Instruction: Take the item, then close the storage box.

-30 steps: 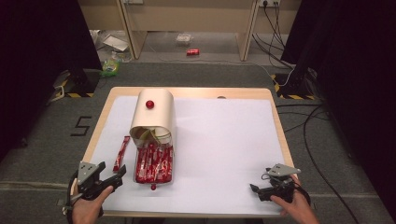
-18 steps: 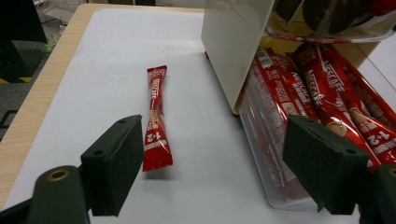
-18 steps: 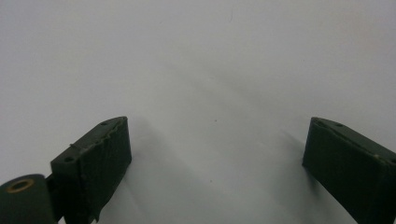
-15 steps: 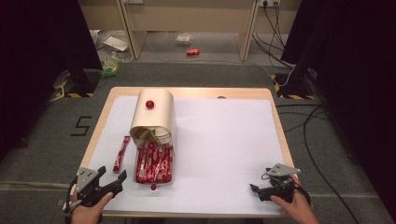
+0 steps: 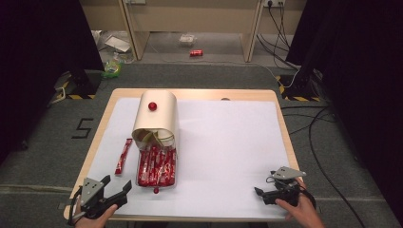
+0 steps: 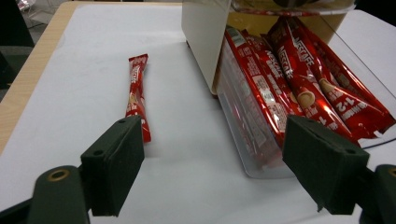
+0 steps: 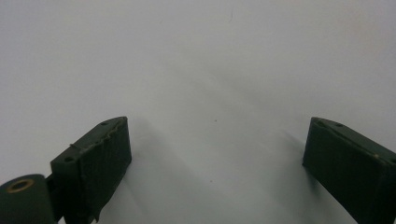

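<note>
Hovering at the bench's near left corner, the left gripper (image 5: 116,192) is seen with its jaws spread wide; nothing is held or touched between them. In the left gripper view, a loose red sachet (image 6: 137,94) is framed above the left jaw, lying flat on the white sheet (image 5: 228,142), apart from the container. A clear tray (image 6: 261,154) filled with red sachets (image 6: 299,79) is framed toward the right jaw; it juts from the open mouth of a cream cylinder container (image 5: 156,118) laid on its side. A small red knob (image 5: 152,106) is noted on the cylinder's upper surface. In the high view the loose sachet (image 5: 123,156) is placed just left of the tray, near the bench's left edge, and a small red ball (image 5: 156,190) is seen at the tray's near end.

The right gripper (image 5: 260,194) is held low at the near right corner of the bench (image 5: 285,137), well apart from the container. Its jaws are likewise spread wide in the right gripper view, with bare white sheet between them; nothing is pinched.
</note>
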`<state>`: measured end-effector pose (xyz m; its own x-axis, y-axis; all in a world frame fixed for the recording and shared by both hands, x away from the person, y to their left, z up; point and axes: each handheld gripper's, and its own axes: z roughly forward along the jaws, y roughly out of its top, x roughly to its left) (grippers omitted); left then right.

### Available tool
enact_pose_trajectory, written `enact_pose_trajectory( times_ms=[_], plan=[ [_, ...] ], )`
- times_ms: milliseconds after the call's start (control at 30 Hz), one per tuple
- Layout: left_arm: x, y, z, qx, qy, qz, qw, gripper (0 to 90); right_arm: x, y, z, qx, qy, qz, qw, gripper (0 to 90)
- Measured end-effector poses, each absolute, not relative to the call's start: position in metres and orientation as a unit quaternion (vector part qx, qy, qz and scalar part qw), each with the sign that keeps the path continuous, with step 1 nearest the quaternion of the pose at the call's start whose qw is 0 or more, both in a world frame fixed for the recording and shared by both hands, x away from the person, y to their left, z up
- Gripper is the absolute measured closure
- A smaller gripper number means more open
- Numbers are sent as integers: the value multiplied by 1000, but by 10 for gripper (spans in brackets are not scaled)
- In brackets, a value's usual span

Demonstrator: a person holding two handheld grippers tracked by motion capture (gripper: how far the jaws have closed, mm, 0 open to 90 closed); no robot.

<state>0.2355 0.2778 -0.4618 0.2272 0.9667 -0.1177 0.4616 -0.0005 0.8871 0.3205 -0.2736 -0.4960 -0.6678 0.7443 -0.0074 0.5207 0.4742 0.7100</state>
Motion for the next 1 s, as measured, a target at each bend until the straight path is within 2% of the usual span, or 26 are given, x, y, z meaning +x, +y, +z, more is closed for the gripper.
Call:
enact_pose_trajectory(
  times_ms=[1000],
  plan=[
    [219, 257, -484, 674, 526, 294, 427, 205, 320, -273, -496, 376, 843, 350, 160, 82]
  ],
)
